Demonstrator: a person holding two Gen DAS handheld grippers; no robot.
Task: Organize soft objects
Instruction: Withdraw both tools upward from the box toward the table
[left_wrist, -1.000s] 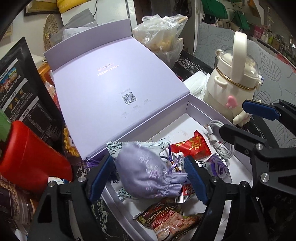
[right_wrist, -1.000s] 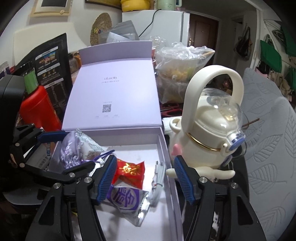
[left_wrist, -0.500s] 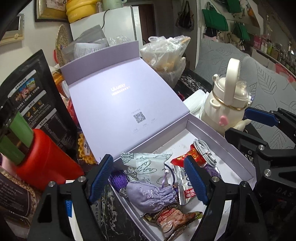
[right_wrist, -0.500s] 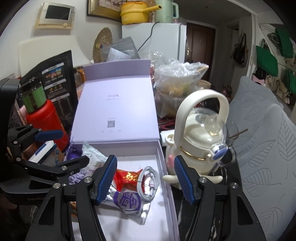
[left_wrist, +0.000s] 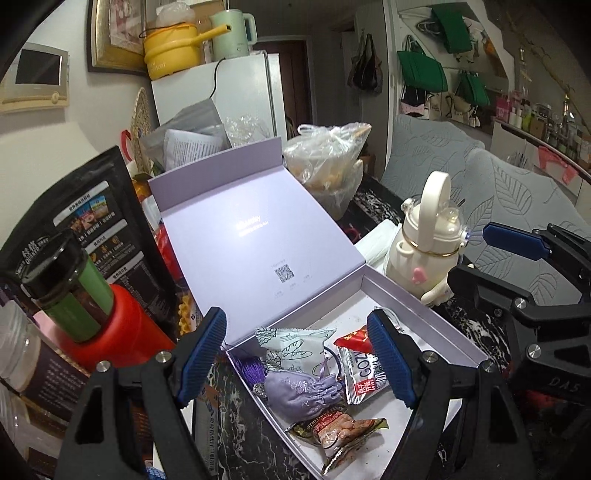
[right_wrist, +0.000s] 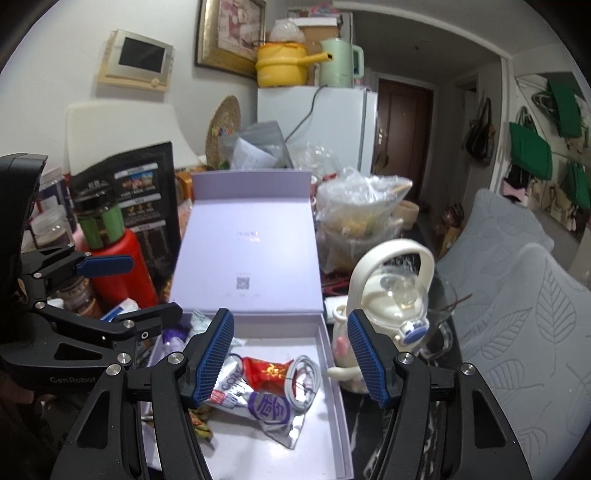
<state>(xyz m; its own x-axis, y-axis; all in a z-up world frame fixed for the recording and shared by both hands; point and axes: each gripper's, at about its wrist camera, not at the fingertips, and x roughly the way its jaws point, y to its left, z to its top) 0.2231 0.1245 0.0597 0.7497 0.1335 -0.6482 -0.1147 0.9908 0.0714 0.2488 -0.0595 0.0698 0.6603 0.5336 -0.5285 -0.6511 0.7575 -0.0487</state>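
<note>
lavender embroidered pouch (left_wrist: 301, 391), lilac box (left_wrist: 417, 301), red flask (left_wrist: 122, 332)

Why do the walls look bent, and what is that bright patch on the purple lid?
Left wrist view: the fisheye lens bows the fridge and darkens the corners; the patch on the open box lid is glare washing out its printed text. Right wrist view: same bending, softer focus, and the same glare on the lid.

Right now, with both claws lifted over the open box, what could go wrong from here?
1. The pouch lies against the near wall of the box, with its tassel at that edge; it might snag if the lid closes.
2. The bottle stands right beside the box, near the right claw; a swing might tip it.
3. The cable lies among the snack packets and might be grabbed by mistake.
</note>
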